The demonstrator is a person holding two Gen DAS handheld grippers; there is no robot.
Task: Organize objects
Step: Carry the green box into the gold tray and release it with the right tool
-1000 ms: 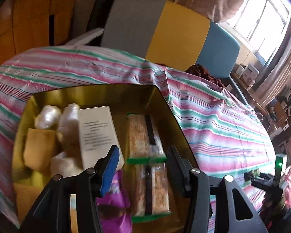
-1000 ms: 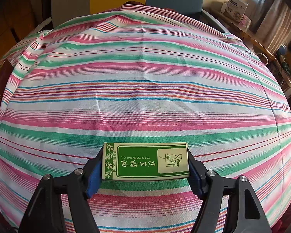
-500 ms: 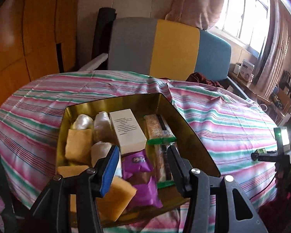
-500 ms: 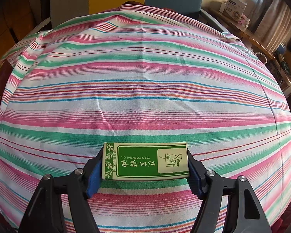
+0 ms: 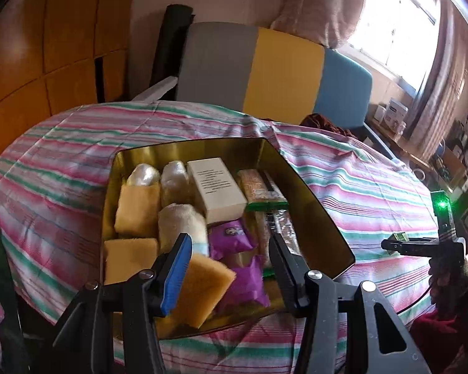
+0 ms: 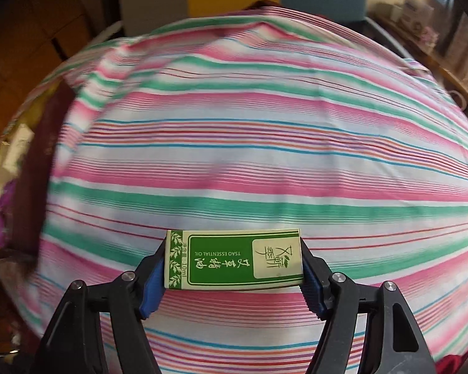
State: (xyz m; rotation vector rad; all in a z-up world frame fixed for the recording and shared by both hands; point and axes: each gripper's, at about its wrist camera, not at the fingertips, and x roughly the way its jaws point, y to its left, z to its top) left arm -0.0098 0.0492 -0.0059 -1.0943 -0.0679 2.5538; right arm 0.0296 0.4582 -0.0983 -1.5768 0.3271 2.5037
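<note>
An open gold tin (image 5: 312,193) sits on the striped tablecloth (image 5: 358,180). It holds a white box (image 5: 216,187), yellow sponges (image 5: 135,208), white rolls (image 5: 174,180), purple packets (image 5: 231,233) and wrapped snack bars (image 5: 259,184). My left gripper (image 5: 231,249) hangs open above the tin's near end, with nothing between its fingers. My right gripper (image 6: 234,260) is shut on a green and cream essential oil box (image 6: 234,260), held flat above the cloth. In the left wrist view the right gripper (image 5: 399,244) shows to the right of the tin. The tin (image 6: 3,155) appears blurred at the left edge.
A chair with a grey, yellow and blue back (image 5: 284,71) stands behind the table. A bright window (image 5: 399,25) and a cluttered shelf (image 5: 452,152) lie to the right. A person's hand (image 5: 443,280) holds the right gripper at the table's right edge.
My left gripper has drawn back from the tin, so the whole tin now shows. My right gripper has swung left with the green box, bringing the tin into its view.
</note>
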